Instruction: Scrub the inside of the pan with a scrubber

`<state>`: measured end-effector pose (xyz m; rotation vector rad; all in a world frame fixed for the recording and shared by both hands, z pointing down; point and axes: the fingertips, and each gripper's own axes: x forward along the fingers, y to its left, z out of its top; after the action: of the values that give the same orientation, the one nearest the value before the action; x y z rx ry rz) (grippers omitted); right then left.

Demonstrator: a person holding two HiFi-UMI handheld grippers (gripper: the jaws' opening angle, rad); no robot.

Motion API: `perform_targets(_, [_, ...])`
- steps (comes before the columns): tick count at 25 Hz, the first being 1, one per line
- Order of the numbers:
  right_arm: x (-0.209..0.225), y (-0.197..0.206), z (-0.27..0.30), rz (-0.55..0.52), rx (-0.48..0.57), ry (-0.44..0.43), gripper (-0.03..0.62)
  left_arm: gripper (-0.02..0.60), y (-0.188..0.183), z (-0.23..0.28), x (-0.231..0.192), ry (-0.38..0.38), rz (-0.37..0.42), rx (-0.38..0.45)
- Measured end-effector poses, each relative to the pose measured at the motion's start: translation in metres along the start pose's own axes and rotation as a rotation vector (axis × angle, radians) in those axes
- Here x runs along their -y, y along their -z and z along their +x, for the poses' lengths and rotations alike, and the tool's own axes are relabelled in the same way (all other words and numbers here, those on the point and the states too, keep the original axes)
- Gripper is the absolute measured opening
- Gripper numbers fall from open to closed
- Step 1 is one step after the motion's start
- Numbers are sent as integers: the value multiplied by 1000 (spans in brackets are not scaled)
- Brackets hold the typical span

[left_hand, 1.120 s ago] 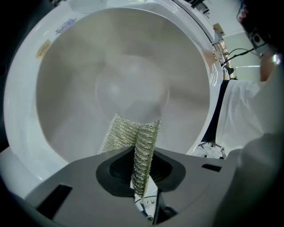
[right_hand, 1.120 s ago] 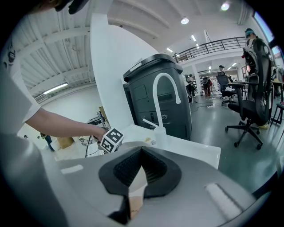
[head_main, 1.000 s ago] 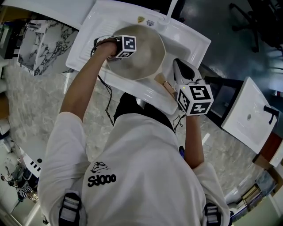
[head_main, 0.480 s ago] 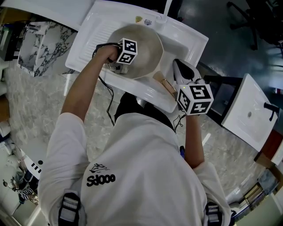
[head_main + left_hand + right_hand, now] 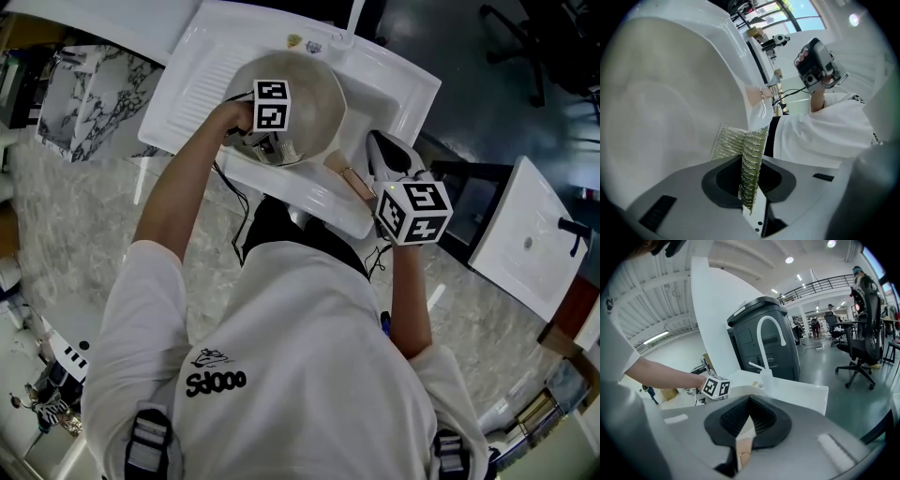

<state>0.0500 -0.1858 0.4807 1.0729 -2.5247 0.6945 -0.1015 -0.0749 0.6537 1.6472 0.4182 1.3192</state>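
White sink (image 5: 405,86), round pan (image 5: 314,101), mesh scrubber (image 5: 751,157)

The pan (image 5: 305,94) is round and deep, with a pale grey, matt inside. It sits in the white sink (image 5: 403,80). Its light wooden handle (image 5: 349,178) carries a thin metal ring and is clamped in the right gripper (image 5: 749,420). The scrubber (image 5: 740,145) is a silvery‑green metal mesh pad, folded. It stands on edge in the closed left gripper (image 5: 749,185), and its free end is inside the pan, close to the wall on the handle side.
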Motion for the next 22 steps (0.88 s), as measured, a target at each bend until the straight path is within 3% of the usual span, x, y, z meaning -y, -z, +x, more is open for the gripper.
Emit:
perform_targets(12, [8, -7, -7, 11, -5, 42, 9, 62, -59, -6, 10, 42, 45, 254])
perform_targets(22, [5, -35, -11, -17, 36, 130, 9, 61, -110, -28, -10, -118, 45, 589])
